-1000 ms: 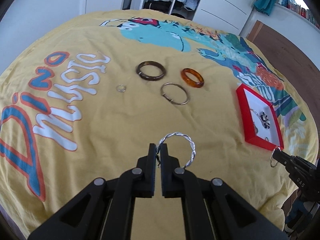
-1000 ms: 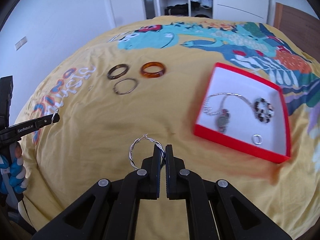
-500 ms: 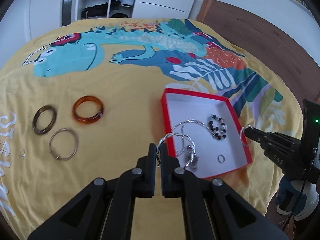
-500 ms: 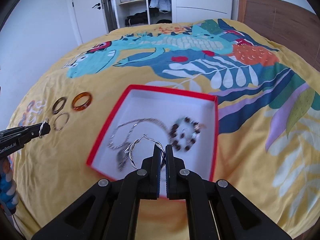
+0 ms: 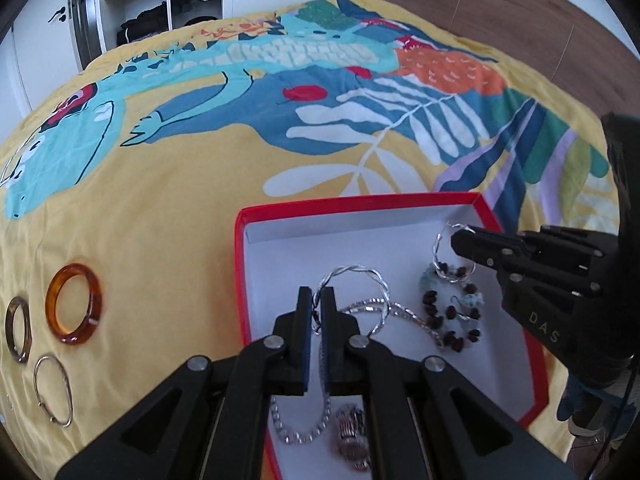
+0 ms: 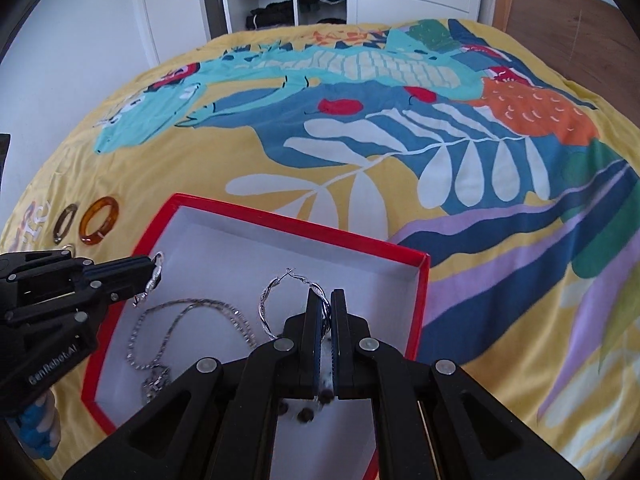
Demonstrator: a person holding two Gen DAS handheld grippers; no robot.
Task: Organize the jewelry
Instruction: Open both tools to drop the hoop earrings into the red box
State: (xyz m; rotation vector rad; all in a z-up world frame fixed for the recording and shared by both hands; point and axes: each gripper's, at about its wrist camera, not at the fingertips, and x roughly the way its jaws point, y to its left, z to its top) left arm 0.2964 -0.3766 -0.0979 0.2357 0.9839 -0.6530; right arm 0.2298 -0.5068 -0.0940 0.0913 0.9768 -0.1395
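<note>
Holding necklace (image 5: 404, 314) and beaded bracelet (image 5: 452, 312): red box (image 5: 240, 272) on bedspread (image 5: 180, 184).

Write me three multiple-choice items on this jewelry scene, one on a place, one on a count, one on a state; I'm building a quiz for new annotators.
1. Where do the left tongs hold their twisted silver hoop?
A. Over the red box
B. Over the amber bangle
C. Beside the wardrobe

2. How many bangles lie on the bedspread left of the red box?
A. One
B. Three
C. Five

3. What state are the right tongs in?
A. Wide open, empty
B. Shut on a beaded bracelet
C. Shut on a silver hoop earring

Answers:
1 A, the hoop hangs above the box's white floor.
2 B, the amber bangle, dark brown bangle and thin metal bangle lie there.
3 C, the silver hoop earring is pinched between the closed fingers.
</note>
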